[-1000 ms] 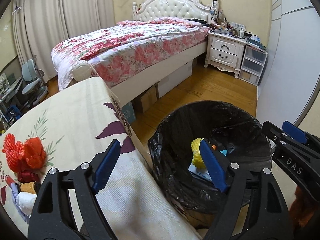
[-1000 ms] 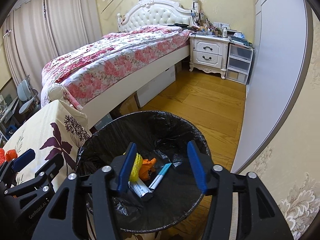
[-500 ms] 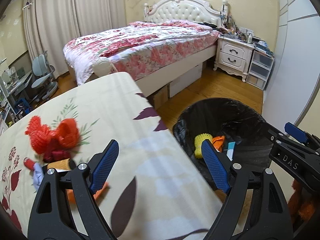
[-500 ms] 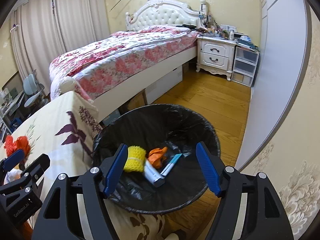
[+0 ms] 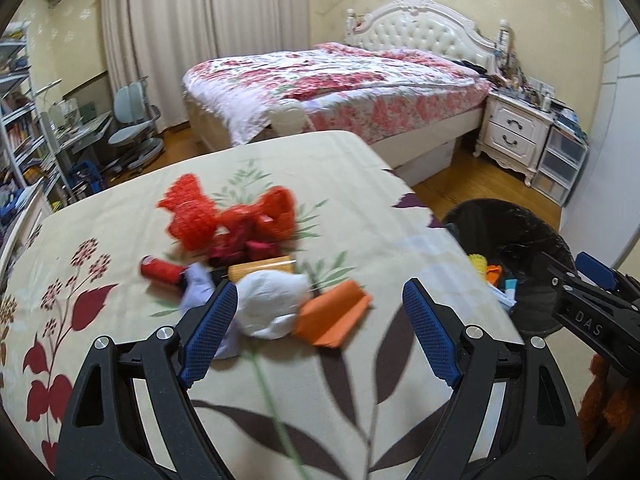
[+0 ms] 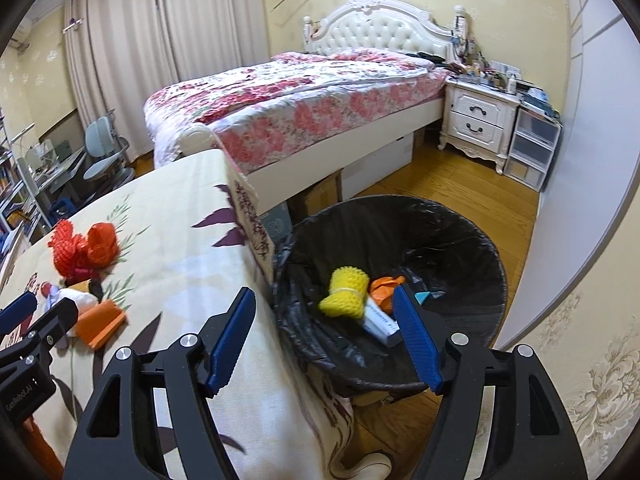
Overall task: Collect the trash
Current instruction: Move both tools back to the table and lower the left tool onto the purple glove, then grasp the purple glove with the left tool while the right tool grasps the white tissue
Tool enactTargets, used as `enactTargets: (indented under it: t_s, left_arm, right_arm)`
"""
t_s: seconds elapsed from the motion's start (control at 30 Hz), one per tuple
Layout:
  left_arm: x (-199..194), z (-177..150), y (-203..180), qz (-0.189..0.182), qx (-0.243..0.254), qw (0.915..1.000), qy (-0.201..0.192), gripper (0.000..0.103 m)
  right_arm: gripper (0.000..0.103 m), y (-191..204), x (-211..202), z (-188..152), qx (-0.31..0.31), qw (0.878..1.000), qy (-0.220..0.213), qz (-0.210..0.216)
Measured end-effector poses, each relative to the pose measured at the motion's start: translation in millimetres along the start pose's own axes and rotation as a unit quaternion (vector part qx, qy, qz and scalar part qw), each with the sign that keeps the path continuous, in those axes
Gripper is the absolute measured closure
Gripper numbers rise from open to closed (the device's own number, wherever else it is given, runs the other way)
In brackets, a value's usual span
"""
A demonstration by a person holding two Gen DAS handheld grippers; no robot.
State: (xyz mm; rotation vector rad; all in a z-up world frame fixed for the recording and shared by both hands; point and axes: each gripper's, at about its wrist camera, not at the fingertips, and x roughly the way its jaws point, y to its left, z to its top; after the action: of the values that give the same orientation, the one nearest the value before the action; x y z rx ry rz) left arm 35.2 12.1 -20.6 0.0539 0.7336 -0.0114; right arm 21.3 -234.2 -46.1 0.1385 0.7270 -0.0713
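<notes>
Cream cloth printed with leaves and flowers covers the table [image 5: 320, 184] before you, in a bedroom with a floral-quilted bed [image 5: 340, 76] beyond it. Trash lies mid-table: red netting [image 5: 224, 216], a red spool [image 5: 160, 271], a crumpled white wad [image 5: 272, 304], and an orange folded paper [image 5: 332, 314] whose long axis slants toward the black-lined bin [image 6: 460, 240] beside the table. Your left gripper [image 5: 316, 332] is spread and empty above the wad; your right gripper [image 6: 324, 336] is likewise spread, holding nothing, over the table's edge by the bin.
</notes>
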Motion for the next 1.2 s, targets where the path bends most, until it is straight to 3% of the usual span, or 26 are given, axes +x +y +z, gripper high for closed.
enactTargets:
  t_s: [0.4,0.8,0.9,1.17,1.2]
  left_arm:
    - [1,-19,83,0.047,-0.068,0.9962,0.026,0.020]
    - [26,-14,92,0.046,-0.067,0.9958,0.042,0.023]
    - [29,-18,93,0.036,-0.068,0.9958,0.048,0.030]
    - [34,-26,96,-0.014,-0.077,0.9946,0.068,0.077]
    - [33,-26,97,-0.018,-0.077,0.9947,0.066,0.077]
  right_arm:
    - [0.034,57,0,-4,-0.046,0.998,0.008,0.040]
    - [0.034,80,9,-9,-0.068,0.996,0.020,0.051]
    - [0.034,80,11,-10,-0.069,0.996,0.024,0.050]
    - [0.034,84,15,-13,-0.072,0.995,0.030,0.054]
    - [0.034,84,15,-14,-0.073,0.995,0.030,0.055]
